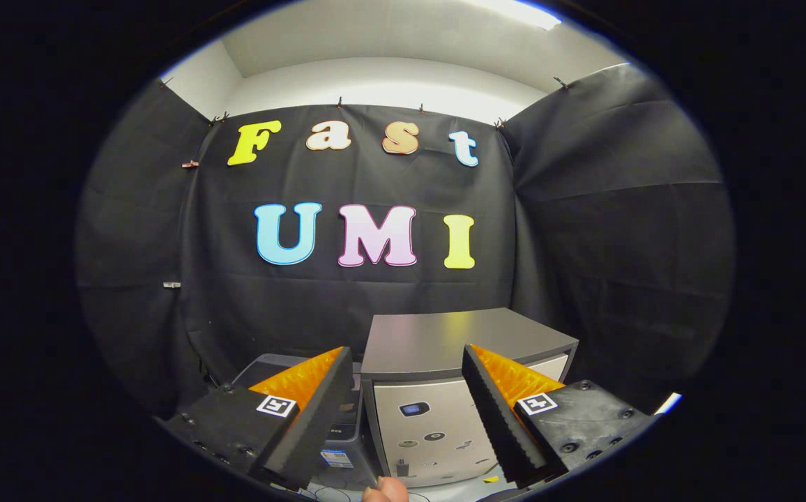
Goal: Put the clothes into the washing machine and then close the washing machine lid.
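Two orange-backed fingers of the gripper (406, 418) are held wide apart with nothing between them, and the washing machine (455, 390), its grey lid (459, 341) closed flat, is seen just beyond them.

The gripper (407, 376) is being seen as two black wedge-shaped fingers (319, 411), each one narrowing to a point and each one being backed by a bright orange ribbed part. The inner face of the right finger is being shown with a fine saw-tooth ridging, while the inner face of the left finger is being shown as flat matte black padding. Behind each finger a black mounting plate is being shown, being fitted with small dark screws and being marked with a small white square tag carrying a black pattern.
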Demonstrator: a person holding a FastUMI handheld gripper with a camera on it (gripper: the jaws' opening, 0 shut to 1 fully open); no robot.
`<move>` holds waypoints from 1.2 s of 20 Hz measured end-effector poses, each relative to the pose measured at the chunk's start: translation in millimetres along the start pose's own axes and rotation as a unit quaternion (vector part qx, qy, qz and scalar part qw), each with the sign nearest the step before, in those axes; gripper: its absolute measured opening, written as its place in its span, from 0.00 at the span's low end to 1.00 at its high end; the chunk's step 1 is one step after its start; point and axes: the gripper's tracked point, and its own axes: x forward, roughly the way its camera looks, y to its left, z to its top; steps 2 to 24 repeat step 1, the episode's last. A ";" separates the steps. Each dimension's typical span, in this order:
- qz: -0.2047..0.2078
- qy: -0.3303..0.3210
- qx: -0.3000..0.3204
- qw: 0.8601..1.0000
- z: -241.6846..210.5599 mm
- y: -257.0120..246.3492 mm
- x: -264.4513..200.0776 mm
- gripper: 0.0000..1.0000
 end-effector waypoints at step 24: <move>0.000 0.000 0.000 1.000 1.0 0.1 -0.1 0.99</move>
